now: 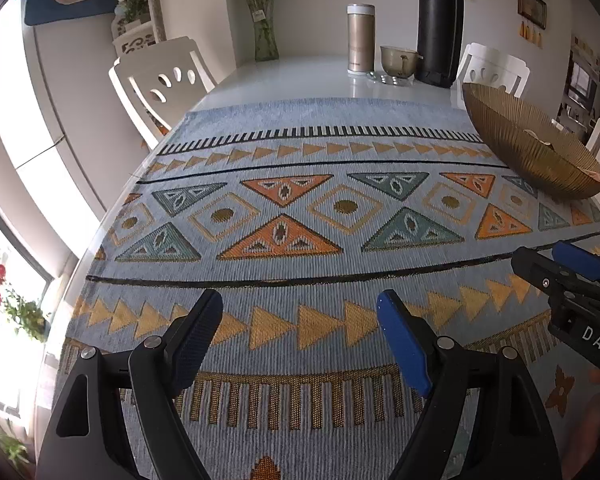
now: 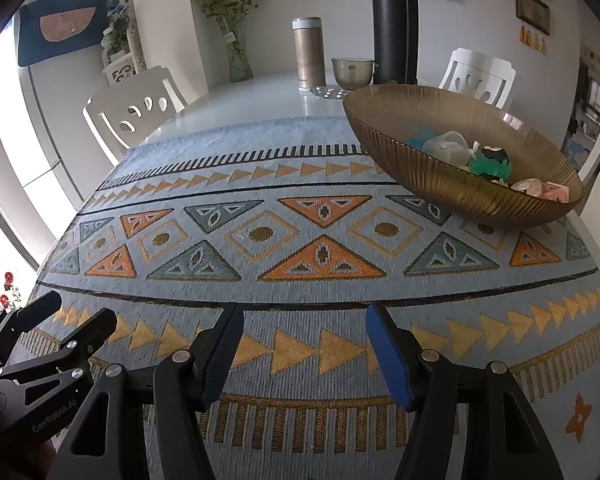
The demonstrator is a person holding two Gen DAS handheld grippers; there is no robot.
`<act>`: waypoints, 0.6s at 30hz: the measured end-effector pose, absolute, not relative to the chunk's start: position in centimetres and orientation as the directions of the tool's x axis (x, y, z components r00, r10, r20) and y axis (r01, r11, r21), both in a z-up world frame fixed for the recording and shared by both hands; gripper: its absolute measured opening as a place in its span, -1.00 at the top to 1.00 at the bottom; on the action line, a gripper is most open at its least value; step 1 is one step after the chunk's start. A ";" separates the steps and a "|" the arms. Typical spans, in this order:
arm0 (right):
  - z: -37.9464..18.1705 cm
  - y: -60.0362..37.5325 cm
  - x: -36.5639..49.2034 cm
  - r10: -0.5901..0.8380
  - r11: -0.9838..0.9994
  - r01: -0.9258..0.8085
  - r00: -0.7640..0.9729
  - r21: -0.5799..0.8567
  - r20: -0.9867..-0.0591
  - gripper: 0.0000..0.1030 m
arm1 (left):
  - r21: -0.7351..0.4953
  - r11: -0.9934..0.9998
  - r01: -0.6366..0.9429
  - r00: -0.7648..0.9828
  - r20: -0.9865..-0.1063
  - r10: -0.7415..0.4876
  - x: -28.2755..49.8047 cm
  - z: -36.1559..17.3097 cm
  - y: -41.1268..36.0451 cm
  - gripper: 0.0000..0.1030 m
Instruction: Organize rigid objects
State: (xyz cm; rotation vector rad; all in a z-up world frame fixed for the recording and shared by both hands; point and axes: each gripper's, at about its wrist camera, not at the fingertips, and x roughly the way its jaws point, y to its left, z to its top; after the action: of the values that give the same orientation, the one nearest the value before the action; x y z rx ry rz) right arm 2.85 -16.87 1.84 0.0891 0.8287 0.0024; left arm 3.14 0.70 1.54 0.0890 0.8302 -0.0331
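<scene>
You held both grippers low over the patterned cloth (image 1: pixel 300 216), tilted steeply downward toward it, side by side and near each other. Your left gripper (image 1: pixel 300 312) had its jaws spread wide, with nothing between them but the row of yellow triangles woven into the cloth. Its fingers (image 1: pixel 404 344) hung above the fabric; whether the tips touched it could not be told. Your right gripper (image 2: pixel 304 324) was parted too, somewhat narrower, and it was likewise empty, its fingers (image 2: pixel 388 352) framing bare cloth. From the left camera, your right gripper showed at the right edge, angled in from the side; from the right camera, your left gripper appeared at the lower left corner.

The small rigid things (image 2: pixel 480 156) lay together in the ribbed amber glass bowl (image 2: pixel 440 184), which stood on the far right part of the cloth, well ahead of both grippers. Among them were a clear piece, a green piece, a dark round piece and pale pinkish pieces near the right rim. Beyond the cloth, on the white table (image 2: pixel 260 92), stood a gold flask (image 2: pixel 309 54), a glass cup (image 2: pixel 352 72), a tall black bottle (image 2: pixel 394 32) and a vase of flowers (image 2: pixel 236 52). White chairs (image 2: pixel 132 112) stood around the table.
</scene>
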 end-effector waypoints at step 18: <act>-0.3 -16.7 4.8 -0.014 0.999 0.050 0.544 0.016 -0.839 -1.00 | 0.005 1.000 0.017 0.584 -0.812 -0.006 4.8 -0.3 1.4 -1.00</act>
State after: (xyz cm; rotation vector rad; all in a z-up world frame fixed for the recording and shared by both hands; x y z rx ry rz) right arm 4.75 -16.66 -0.32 0.0395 0.9945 -0.0383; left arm 4.84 1.42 -0.29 0.0126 0.9473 -0.0134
